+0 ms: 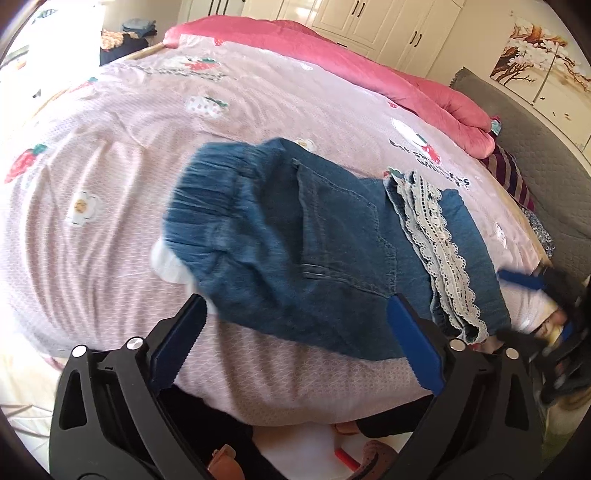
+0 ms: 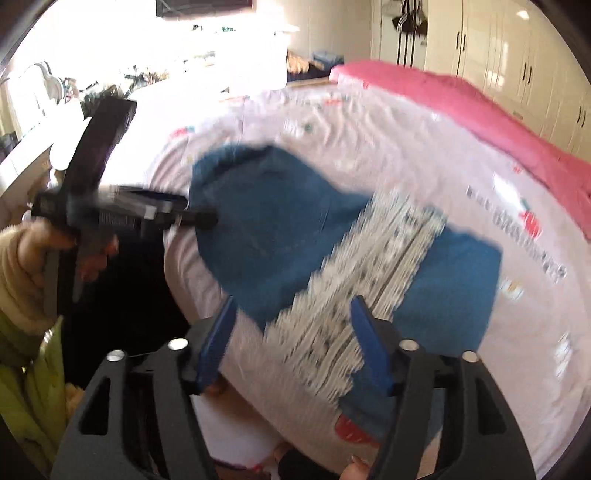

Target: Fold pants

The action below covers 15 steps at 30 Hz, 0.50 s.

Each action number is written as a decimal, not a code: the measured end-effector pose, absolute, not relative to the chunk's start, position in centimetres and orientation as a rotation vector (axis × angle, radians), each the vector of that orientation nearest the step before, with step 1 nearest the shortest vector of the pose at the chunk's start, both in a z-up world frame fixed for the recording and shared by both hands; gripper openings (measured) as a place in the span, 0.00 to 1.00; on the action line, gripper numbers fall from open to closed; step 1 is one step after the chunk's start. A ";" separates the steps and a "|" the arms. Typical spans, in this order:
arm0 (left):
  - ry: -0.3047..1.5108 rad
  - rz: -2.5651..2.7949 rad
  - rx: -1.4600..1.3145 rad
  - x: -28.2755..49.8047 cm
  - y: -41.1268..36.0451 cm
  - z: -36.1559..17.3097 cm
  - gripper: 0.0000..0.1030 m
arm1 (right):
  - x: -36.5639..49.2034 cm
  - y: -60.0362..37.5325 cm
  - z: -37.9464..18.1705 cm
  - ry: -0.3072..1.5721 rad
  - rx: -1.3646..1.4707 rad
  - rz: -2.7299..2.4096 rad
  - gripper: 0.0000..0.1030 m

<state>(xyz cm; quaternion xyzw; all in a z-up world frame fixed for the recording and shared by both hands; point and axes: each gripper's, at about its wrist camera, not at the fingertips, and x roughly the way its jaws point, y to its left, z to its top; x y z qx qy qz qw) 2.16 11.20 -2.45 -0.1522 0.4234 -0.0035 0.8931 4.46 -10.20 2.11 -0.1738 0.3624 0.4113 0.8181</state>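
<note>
Blue denim pants [image 1: 295, 236] lie folded on the pink bed sheet [image 1: 110, 206], elastic waistband to the left, white lace-trimmed cuffs [image 1: 439, 240] laid across the right part. My left gripper [image 1: 299, 317] is open, its blue pads [image 1: 413, 339] straddling the near edge of the pants without holding them. In the blurred right wrist view the pants [image 2: 266, 236] and lace [image 2: 369, 280] show too. My right gripper [image 2: 295, 314] is open over the lace edge, empty. The left gripper [image 2: 199, 218] shows at the pants' left side, the right gripper [image 1: 524, 284] at the far right.
A pink quilt [image 1: 369, 70] is bunched along the far side of the bed. A grey headboard [image 1: 535, 155] and striped cloth [image 1: 509, 177] are at right. White wardrobes [image 1: 388, 26] stand behind. The bed's near edge [image 1: 295, 410] is just below the pants.
</note>
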 end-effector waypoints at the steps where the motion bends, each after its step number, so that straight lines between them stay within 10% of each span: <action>1: 0.875 0.000 -0.318 1.9 11.5 -2.3 0.90 | 4.9 -10.0 2.7 0.757 -0.365 0.875 0.72; 15: 0.881 0.055 -0.371 1.0 13.6 -2.6 0.91 | 13.0 -0.5 5.5 0.800 -0.326 1.029 0.91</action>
